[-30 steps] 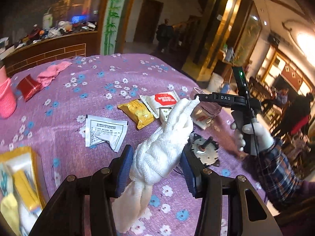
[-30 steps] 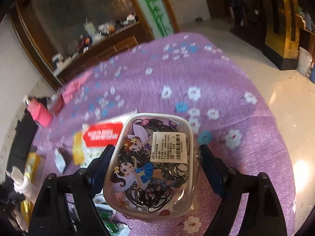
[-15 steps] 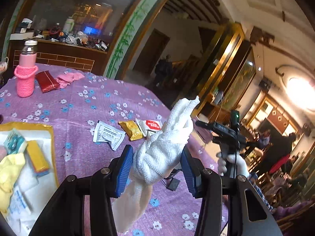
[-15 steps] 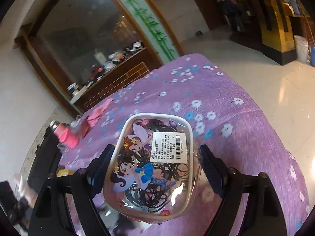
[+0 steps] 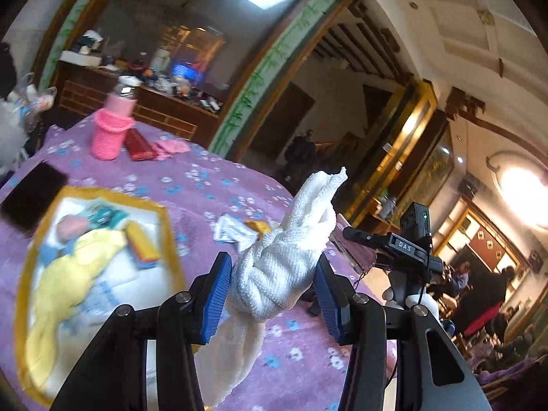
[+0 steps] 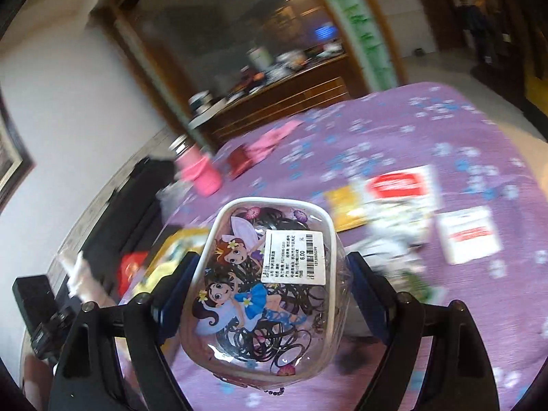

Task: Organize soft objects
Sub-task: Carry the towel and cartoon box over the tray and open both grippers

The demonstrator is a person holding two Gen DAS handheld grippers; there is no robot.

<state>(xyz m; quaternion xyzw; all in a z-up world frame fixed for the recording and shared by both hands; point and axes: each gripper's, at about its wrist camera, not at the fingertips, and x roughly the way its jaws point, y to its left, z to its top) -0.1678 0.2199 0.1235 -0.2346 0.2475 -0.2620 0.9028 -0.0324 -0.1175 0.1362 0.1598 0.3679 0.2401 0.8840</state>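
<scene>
My left gripper [image 5: 272,294] is shut on a knotted white towel [image 5: 291,257] and holds it above the purple flowered tablecloth [image 5: 219,185]. A yellow-rimmed tray [image 5: 169,239] with a yellow cloth [image 5: 68,274] and other soft items lies to its left. My right gripper [image 6: 270,291] is shut on a clear pouch of black hair ties [image 6: 267,287] with cartoon girls printed on it, held above the table. The right gripper also shows at the right of the left wrist view [image 5: 394,243].
A pink bottle [image 5: 114,126], a red pouch [image 5: 138,145] and a pink cloth [image 5: 171,147] stand at the table's far side. Snack and paper packets [image 6: 394,188] lie mid-table. A dark phone-like slab [image 5: 32,198] lies beside the tray. People sit at right.
Both grippers have lifted and swung left with their loads. The tray has come more fully into the left wrist view; the packets have come into the right wrist view.
</scene>
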